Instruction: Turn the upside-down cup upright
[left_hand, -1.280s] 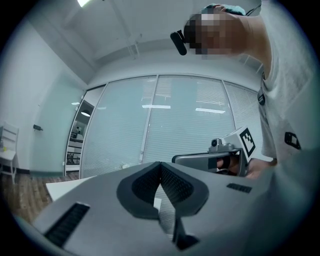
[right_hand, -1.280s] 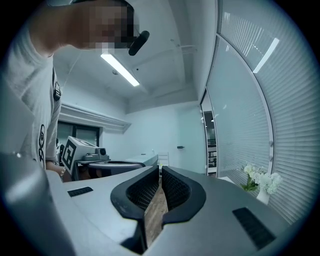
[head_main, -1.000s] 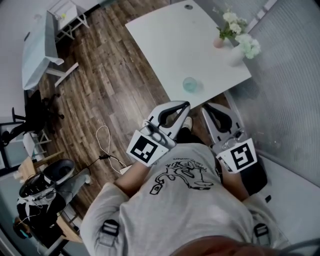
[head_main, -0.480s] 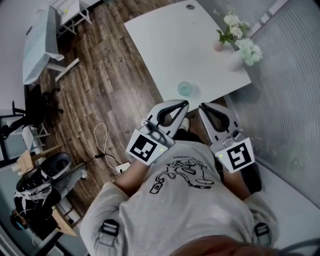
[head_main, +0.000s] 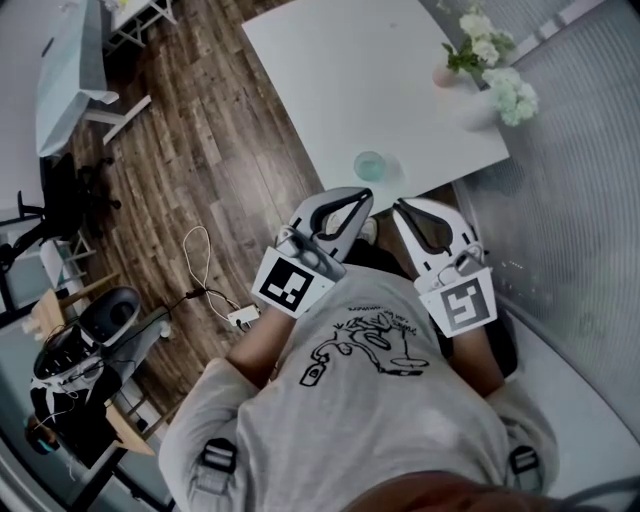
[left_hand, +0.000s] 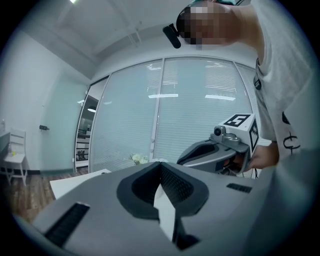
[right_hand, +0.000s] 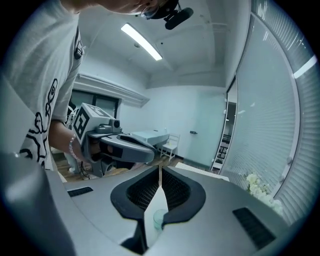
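In the head view, the cup is a small, round, translucent thing of pale blue-green. From straight above I cannot quite tell which end is up. It stands on the white worktop close to the near edge, toward the right-hand corner. Bare worktop spreads wide beyond it and to its left. The flowers sit at the far right edge, well apart from it. Wood floor runs along the worktop's left side. The left claw and the right claw are held side by side in front of the person's shirt, off the worktop's near edge. Both point toward the cup, which lies just ahead of the left tip.

In the left gripper view, the left claw has its jaws pressed together with nothing between them. Only a sliver of white worktop shows through the gap behind the tips, and no cup is in sight.

In the right gripper view, the right claw is likewise closed and empty. The cup shows through the gap below the tips, out ahead on the worktop and untouched.
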